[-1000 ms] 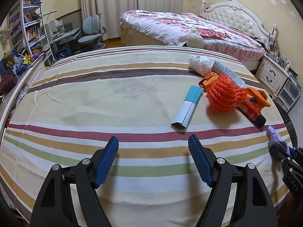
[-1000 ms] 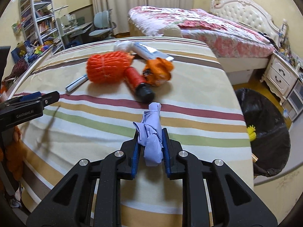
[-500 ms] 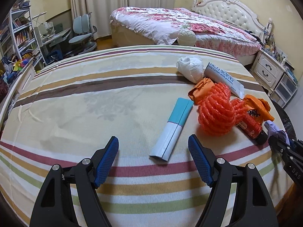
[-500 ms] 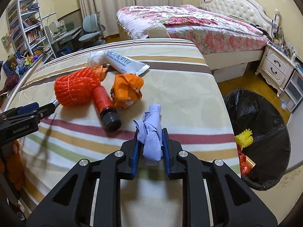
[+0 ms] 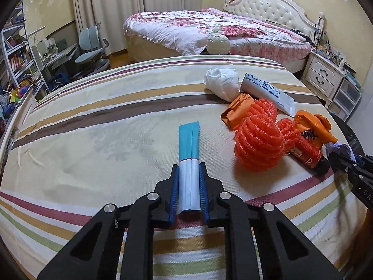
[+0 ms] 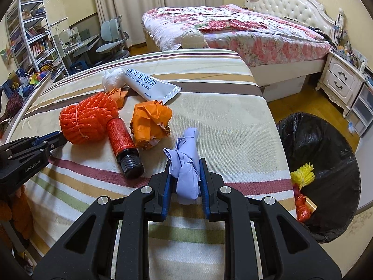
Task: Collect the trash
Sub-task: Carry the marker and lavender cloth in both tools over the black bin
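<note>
My left gripper [image 5: 188,175] is shut on a blue-and-white flat packet [image 5: 189,144] that lies on the striped table [image 5: 93,128]. My right gripper [image 6: 184,170] is shut on a crumpled lilac tissue wad [image 6: 186,161] and holds it over the table's right part. An orange net bundle [image 5: 258,137], a red bottle with a black cap [image 6: 123,142], a crumpled orange wrapper [image 6: 151,121], a white milk powder pouch [image 6: 149,85] and a white wad [image 5: 221,86] lie on the table. A black trash bag [image 6: 326,163] stands open on the floor at the right.
The trash bag holds a yellow net [image 6: 302,175] and red wrappers. A bed [image 6: 233,30] stands behind the table, a nightstand [image 6: 342,79] at the right. A shelf [image 6: 30,39], a desk and chairs [image 6: 112,37] stand at the back left.
My left gripper moved forward to the blue-and-white packet and shut on it. My right gripper, still holding the tissue wad, moved forward and right toward the trash bag.
</note>
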A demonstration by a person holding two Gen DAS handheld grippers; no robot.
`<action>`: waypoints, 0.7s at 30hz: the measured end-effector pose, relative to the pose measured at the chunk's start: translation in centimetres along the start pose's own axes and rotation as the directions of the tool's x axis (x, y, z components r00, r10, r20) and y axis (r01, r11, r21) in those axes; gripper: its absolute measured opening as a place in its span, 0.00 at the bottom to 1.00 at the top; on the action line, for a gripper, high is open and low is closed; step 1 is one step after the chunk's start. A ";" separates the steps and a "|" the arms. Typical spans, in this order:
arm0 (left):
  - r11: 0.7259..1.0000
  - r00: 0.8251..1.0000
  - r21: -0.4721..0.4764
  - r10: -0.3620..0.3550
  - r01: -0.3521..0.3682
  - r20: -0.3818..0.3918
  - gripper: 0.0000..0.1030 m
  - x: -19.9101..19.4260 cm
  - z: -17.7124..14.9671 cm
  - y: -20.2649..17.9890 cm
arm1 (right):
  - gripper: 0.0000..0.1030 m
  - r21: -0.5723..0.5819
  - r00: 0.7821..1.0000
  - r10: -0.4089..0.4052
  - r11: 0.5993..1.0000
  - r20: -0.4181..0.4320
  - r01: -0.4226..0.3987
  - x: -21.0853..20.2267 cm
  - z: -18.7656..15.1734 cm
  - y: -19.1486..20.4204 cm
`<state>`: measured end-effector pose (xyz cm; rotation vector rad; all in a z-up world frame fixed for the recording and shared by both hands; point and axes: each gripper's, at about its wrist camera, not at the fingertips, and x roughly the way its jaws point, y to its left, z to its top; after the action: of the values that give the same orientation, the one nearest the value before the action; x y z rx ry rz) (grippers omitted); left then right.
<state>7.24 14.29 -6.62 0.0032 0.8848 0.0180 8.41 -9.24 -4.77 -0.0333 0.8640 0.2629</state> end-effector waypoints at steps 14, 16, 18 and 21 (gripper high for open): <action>0.996 0.995 -0.070 -0.044 0.050 0.091 0.14 -5.1 -1.9 -0.4 | 0.20 0.037 0.996 -0.017 0.999 0.089 0.014 -3.7 -1.4 -0.7; 0.996 0.991 -0.059 -0.059 0.066 0.116 0.14 -6.2 -1.8 -1.3 | 0.20 0.045 0.994 -0.030 0.999 0.108 0.026 -4.5 -1.4 -1.3; 0.995 0.987 -0.047 -0.077 0.085 0.140 0.14 -6.9 -1.5 -2.2 | 0.20 0.054 0.991 -0.047 0.998 0.128 0.040 -5.4 -1.4 -1.9; 0.993 0.978 -0.014 -0.114 0.118 0.174 0.14 -7.8 -0.8 -4.3 | 0.20 0.072 0.984 -0.082 0.995 0.160 0.071 -6.6 -1.1 -3.4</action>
<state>1.70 9.80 -1.14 -0.0691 0.7096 -0.0794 4.26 -14.06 -0.77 0.0162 0.7065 0.1624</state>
